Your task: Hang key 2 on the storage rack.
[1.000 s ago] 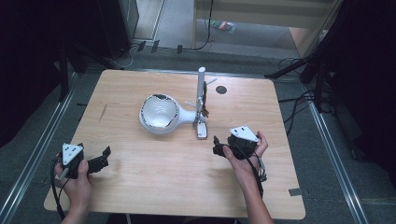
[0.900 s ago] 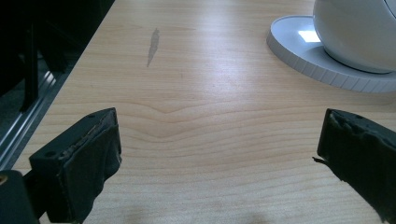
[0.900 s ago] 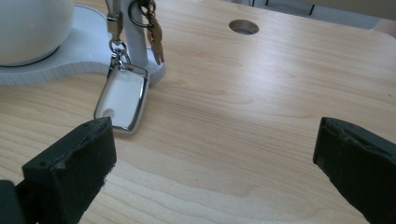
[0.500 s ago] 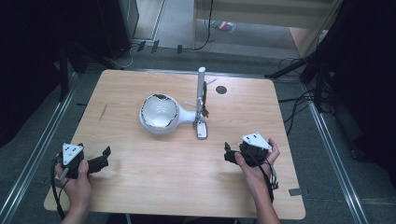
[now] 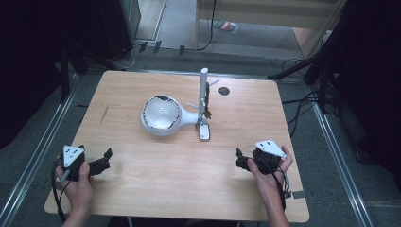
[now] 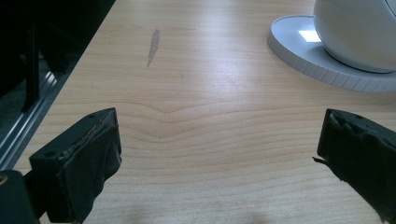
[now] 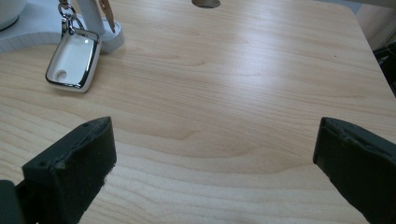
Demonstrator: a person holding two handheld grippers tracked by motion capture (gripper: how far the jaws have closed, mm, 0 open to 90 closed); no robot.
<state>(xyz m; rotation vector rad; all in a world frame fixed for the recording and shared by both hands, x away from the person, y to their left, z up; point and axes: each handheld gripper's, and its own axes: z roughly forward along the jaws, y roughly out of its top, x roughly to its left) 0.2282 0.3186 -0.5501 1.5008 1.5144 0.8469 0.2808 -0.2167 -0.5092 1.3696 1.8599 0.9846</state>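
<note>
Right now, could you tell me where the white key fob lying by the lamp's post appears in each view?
High view: the key fob lies mid-table, at the foot of the lamp post.
Left gripper view: not in it.
Right gripper view: the fob is at upper left.
Shared landmark: the lamp's round white base.

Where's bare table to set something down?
Free: the wide strip between the left claw and right claw, in front of the lamp; also the table's far left corner. Crowded: the centre, where the lamp, its post and the key fob sit.
</note>
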